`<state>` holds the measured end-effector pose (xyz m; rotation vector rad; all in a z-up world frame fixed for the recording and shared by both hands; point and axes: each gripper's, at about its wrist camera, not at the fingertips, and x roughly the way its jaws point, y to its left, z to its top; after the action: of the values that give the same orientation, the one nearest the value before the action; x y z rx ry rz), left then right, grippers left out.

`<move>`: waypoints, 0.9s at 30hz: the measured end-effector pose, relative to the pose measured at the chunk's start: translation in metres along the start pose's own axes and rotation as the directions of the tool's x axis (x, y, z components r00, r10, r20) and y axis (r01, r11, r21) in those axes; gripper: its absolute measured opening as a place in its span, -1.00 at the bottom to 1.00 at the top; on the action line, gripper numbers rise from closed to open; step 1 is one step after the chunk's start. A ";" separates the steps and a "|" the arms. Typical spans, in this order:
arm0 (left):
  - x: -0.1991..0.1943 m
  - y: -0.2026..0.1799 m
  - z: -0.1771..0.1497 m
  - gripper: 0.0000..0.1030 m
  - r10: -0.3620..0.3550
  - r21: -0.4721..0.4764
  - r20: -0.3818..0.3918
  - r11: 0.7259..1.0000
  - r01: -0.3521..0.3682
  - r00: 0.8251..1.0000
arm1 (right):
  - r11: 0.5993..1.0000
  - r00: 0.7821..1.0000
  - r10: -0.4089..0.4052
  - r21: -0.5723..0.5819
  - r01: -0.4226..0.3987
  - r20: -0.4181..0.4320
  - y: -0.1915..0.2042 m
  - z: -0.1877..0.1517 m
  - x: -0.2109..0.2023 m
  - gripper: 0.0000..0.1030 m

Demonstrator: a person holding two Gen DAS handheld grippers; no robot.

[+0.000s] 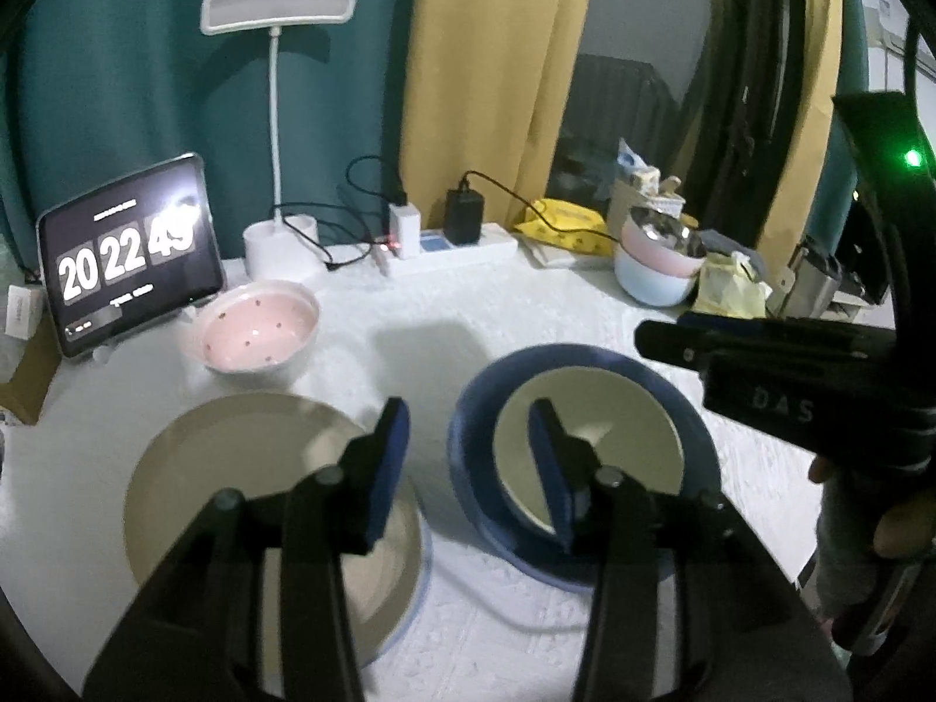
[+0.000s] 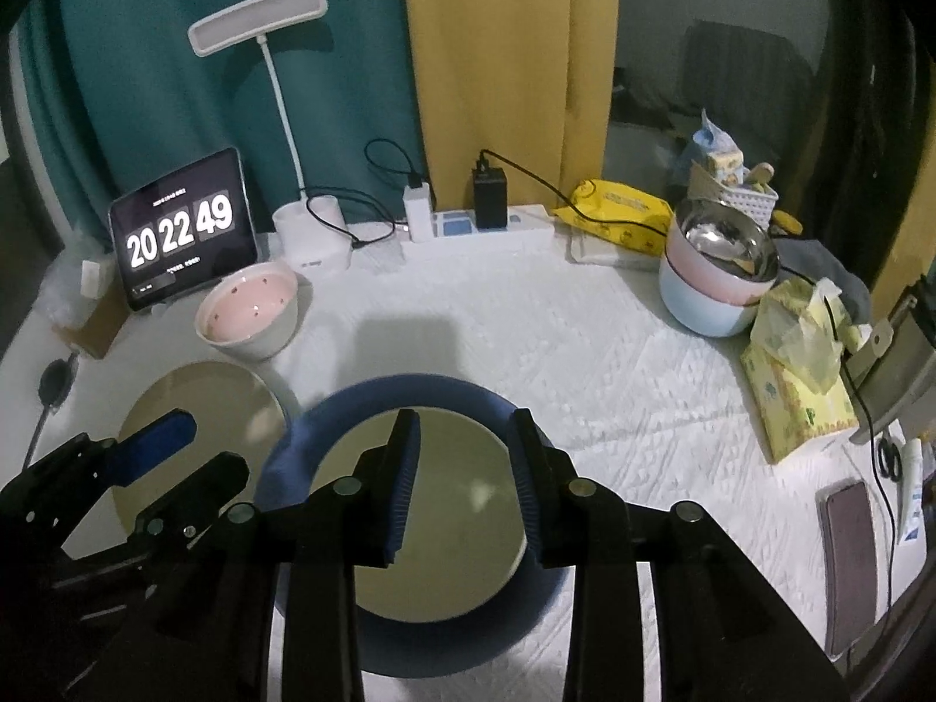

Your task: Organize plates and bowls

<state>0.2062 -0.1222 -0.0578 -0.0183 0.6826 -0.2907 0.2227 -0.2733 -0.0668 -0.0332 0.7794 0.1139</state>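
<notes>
A small cream plate [image 2: 444,497] lies inside a wide blue plate [image 2: 304,444] on the white cloth. My right gripper [image 2: 465,427] hovers just above them, open, with nothing between its pads. To the left lies a larger cream plate [image 1: 245,468]. My left gripper [image 1: 468,409] stands open over the gap between that plate and the blue plate [image 1: 474,439], holding nothing. A pink dotted bowl [image 1: 257,327] sits behind the large plate. At the back right stands a stack of bowls [image 2: 713,281]: light blue, pink, then steel on top. The right gripper [image 1: 661,342] shows at the right edge of the left wrist view.
Along the back stand a tablet clock [image 2: 181,228], a white desk lamp [image 2: 304,234], and a power strip [image 2: 485,228] with chargers and cables. A yellow wipes pack [image 2: 620,205], a tissue pack [image 2: 801,392] and a phone [image 2: 848,550] crowd the right side.
</notes>
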 end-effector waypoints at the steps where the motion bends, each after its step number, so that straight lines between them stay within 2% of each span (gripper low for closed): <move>1: -0.001 0.002 0.001 -0.14 0.002 -0.002 0.003 1.000 -0.002 1.000 | 1.000 1.000 0.001 -0.003 -0.001 0.002 0.002 0.002 0.000 -0.35; 14: -0.001 0.047 0.015 -0.12 0.051 -0.055 0.028 0.997 -0.050 0.998 | 0.997 0.999 0.043 -0.066 -0.044 -0.004 0.040 0.024 0.013 -0.34; 16: -0.001 0.054 0.017 -0.12 0.060 -0.058 0.032 0.997 -0.058 0.998 | 0.996 0.999 0.049 -0.074 -0.049 -0.004 0.045 0.027 0.016 -0.27; 18: -0.001 0.062 0.019 -0.12 0.067 -0.061 0.032 0.996 -0.065 0.997 | 0.995 0.998 0.061 -0.083 -0.061 -0.002 0.050 0.031 0.019 -0.09; 24: 0.001 0.086 0.025 -0.10 0.084 -0.077 0.042 0.994 -0.081 0.996 | 0.991 0.997 0.076 -0.107 -0.077 -0.010 0.066 0.042 0.033 -0.05; 27: 0.003 0.100 0.029 0.02 0.094 -0.090 0.041 0.992 -0.090 0.995 | 0.989 0.997 0.082 -0.119 -0.083 -0.016 0.075 0.048 0.041 -0.04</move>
<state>0.2521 -0.0296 -0.0487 -0.0771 0.6495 -0.1713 0.2765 -0.1918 -0.0606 -0.1150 0.7847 0.2388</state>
